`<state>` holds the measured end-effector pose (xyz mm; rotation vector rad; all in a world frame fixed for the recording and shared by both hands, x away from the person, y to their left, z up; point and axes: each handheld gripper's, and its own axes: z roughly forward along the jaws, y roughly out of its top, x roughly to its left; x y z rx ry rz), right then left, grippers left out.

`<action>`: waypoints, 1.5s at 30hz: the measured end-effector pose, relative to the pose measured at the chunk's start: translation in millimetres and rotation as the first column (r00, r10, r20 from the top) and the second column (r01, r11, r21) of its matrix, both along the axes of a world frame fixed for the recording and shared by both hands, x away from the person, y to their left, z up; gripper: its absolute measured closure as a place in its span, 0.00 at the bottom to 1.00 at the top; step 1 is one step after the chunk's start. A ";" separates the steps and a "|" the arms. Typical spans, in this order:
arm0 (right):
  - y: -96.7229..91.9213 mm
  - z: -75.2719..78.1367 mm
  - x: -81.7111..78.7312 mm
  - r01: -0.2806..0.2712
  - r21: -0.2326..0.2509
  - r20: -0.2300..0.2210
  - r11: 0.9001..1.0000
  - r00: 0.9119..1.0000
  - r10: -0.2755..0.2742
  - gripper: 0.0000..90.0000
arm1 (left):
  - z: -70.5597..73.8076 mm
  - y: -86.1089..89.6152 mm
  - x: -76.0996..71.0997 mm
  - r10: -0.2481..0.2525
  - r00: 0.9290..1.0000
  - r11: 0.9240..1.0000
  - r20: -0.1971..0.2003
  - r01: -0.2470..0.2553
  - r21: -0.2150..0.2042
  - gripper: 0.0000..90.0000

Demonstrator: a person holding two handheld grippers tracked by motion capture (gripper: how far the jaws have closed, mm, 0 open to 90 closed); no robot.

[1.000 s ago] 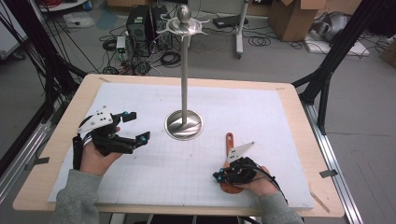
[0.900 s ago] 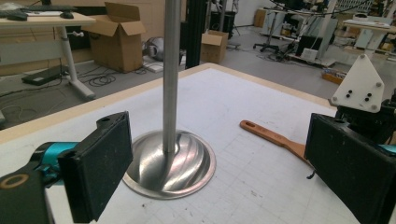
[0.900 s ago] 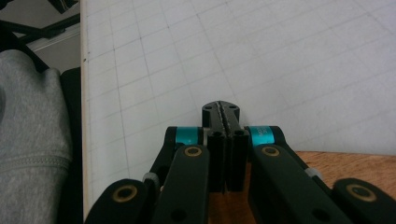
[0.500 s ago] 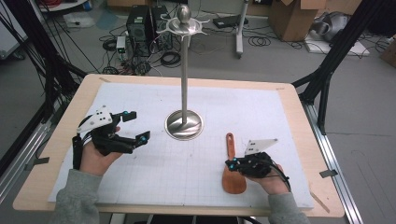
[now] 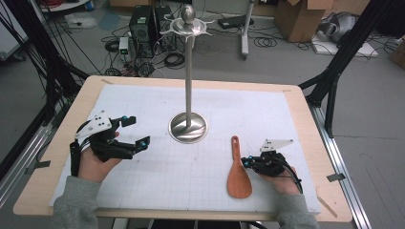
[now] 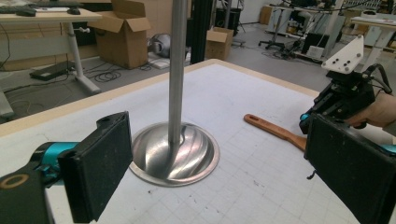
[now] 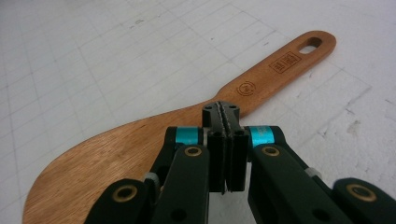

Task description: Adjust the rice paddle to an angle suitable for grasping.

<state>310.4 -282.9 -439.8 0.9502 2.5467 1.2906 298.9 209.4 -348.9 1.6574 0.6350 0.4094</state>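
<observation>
1. While the wooden spatula (image 5: 237, 172) lies flat on the table (image 5: 305, 119) just right of the steel stand (image 5: 188, 125), its handle points away from the person, hanging hole free.
2. The right gripper (image 5: 248, 163) sits beside the spatula, jaws pressed together on nothing, perhaps to nudge it.
3. The left gripper (image 5: 138, 131) rests left of the stand, jaws wide apart and empty, probably waiting.

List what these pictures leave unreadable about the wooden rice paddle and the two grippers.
- Wooden rice paddle: in the right gripper view, the shut right gripper covers its neck, so contact cannot be told.
- Paddle's stamped marks: too small to read.
- Paddle blade, left gripper view: hidden behind the open left gripper's jaw; only the handle is visible.
</observation>
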 end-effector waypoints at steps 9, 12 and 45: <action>1.7 -5.0 7.1 0.030 -0.007 -0.001 1.000 1.000 -0.030 0.99 | -0.7 6.7 -4.2 0.020 1.000 1.000 -0.003 -0.020 0.004 0.09; 2.9 -7.7 10.0 0.038 -0.023 -0.008 0.999 0.999 -0.038 0.99 | -1.4 8.6 -6.2 0.026 1.000 1.000 -0.005 -0.026 0.007 0.09; 56.2 -8.1 27.4 -0.174 -0.027 -0.003 0.984 0.985 0.174 1.00 | -1.9 42.5 -31.1 0.115 0.993 0.993 -0.004 -0.115 0.011 0.09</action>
